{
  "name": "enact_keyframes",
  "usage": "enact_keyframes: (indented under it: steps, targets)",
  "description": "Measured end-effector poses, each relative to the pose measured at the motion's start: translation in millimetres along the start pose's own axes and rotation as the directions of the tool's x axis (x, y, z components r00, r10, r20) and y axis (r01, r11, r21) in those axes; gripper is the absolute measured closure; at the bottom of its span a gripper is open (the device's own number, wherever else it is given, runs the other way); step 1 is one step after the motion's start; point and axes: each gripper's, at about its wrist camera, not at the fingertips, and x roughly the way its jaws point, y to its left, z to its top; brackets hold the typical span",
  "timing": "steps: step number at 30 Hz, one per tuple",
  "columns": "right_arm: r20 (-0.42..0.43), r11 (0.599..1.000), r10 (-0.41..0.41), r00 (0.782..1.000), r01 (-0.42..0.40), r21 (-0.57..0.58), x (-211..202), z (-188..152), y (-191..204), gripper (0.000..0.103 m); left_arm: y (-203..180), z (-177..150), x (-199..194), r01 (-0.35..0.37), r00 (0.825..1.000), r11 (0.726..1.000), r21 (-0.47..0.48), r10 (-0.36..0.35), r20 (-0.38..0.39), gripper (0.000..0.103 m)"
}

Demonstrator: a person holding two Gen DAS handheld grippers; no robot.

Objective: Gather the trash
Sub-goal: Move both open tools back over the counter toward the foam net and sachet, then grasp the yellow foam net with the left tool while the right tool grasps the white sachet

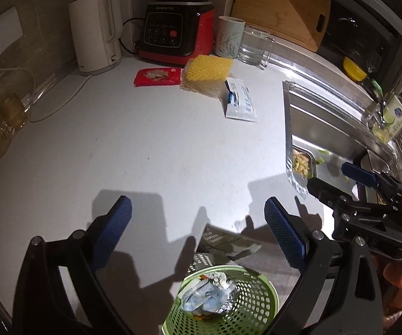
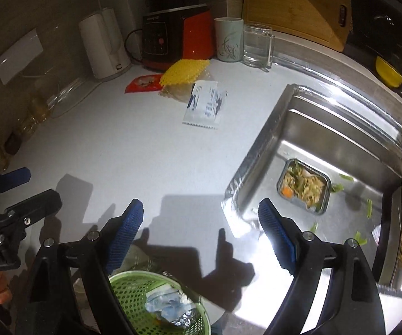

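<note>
Just below your spread, empty left fingers (image 1: 198, 231) and right fingers (image 2: 201, 231), the green perforated plastic bin (image 1: 245, 301) holds crumpled wrappers, while the white printed sachet (image 1: 241, 102) far ahead could slide across the white surface (image 1: 145, 145) if you pinch its flat edge.

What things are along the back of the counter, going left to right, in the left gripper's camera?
White kettle → red and black blender → painted cup → clear glass mug → wooden cutting board leaning up behind them.
</note>
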Motion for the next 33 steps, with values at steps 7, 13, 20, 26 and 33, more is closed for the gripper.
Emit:
enact_keyframes:
  steps: [7, 13, 20, 26, 33]
  targets:
    - [0.013, 0.999, 0.026, 1.0, -0.027, 0.02, 83.8, 78.6, -13.9, 0.019, 9.7, 44.4, 21.7, -0.055, 0.998, 0.995, -0.089, 0.057, 0.03, 0.011]
    - [-0.012, 0.999, 0.011, 1.0, -0.011, 0.034, 149.8, 113.8, -17.7, 0.019, 12.8, 72.7, 49.4, -0.078, 0.996, 0.991, -0.105, 0.082, 0.042, 0.011]
    - [-0.043, 0.999, -0.015, 0.999, 0.017, 0.032, 184.0, 124.8, -21.3, 0.03, 11.4, 105.7, 79.5, -0.078, 0.995, 0.991, -0.109, 0.083, 0.046, 0.011]
    - [-0.056, 0.999, 0.02, 0.998, -0.019, 0.028, 182.7, 122.3, -28.5, 0.072, 8.8, 132.1, 97.1, -0.084, 0.993, 0.99, -0.115, 0.093, 0.078, 0.011]
    - [-0.025, 0.997, 0.068, 0.997, -0.068, 0.034, 155.1, 115.1, -44.6, 0.08, -13.8, 162.4, 132.2, -0.055, 0.993, 0.997, -0.061, 0.061, 0.103, 0.011]
